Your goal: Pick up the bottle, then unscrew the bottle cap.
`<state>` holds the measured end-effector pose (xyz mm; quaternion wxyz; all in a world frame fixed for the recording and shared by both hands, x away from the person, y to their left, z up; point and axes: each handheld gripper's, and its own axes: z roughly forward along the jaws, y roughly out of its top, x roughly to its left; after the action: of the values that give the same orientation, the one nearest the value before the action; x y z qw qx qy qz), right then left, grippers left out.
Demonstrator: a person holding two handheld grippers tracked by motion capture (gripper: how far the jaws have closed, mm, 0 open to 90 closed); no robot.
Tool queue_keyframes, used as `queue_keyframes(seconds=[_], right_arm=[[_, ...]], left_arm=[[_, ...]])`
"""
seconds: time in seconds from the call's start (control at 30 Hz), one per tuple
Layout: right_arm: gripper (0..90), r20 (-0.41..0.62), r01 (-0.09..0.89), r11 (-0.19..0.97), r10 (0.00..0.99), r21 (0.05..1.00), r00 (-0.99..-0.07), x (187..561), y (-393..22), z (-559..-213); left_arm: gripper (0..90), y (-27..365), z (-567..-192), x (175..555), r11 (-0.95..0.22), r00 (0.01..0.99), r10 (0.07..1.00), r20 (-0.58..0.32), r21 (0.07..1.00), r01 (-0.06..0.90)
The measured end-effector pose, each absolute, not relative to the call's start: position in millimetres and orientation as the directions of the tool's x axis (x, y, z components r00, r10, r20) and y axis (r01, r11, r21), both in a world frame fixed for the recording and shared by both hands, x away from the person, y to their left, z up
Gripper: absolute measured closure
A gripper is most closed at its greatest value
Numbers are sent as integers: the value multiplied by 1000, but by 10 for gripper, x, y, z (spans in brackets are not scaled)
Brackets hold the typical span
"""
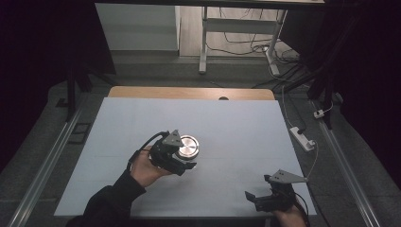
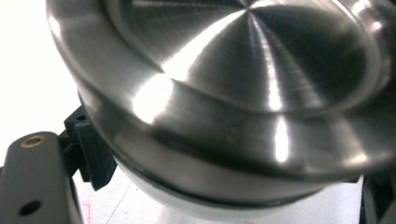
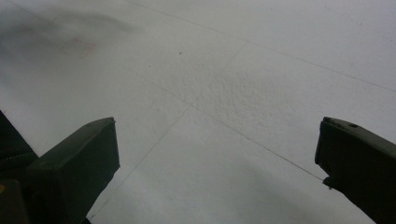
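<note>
A round brushed-steel disc [image 1: 188, 145] with a white underside lies between the jaws of my left gripper [image 1: 186, 157], just above the middle of the white table [image 1: 227, 123]. In the left gripper view the disc [image 2: 243, 84] is very close and tilted. Its rim rests against the ribbed left pad [image 2: 93, 154], and my left gripper [image 2: 233, 179] is shut on it. My right gripper [image 1: 257, 190] is near the table's front right edge. It is open with nothing between its jaws; in its own view my right gripper [image 3: 217, 154] faces bare tabletop.
A white power strip [image 1: 302, 137] and its cables lie off the table's right edge. A wooden strip [image 1: 189, 92] runs along the far edge of the table. Beyond it stand desk legs [image 1: 204, 42] among loose cables on the floor.
</note>
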<state>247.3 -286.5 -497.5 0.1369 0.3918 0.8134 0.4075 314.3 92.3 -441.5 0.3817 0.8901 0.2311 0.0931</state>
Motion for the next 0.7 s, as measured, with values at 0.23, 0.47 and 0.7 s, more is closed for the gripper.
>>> queue_keyframes(seconds=[0.23,0.47,0.7], right_arm=[[0,115,512,347,731,786,-672,2464,-2839,-4950],[0,105,481,338,722,809,-684,2454,-2815,-4890],[0,115,462,324,705,825,-700,2446,-2755,-4836]], left_arm=[[156,962,-4440,3142,-597,870,492,-12,723,347],[156,967,-4438,3121,-594,871,492,-12,727,345],[156,980,-4448,3119,-588,874,484,-28,730,349]])
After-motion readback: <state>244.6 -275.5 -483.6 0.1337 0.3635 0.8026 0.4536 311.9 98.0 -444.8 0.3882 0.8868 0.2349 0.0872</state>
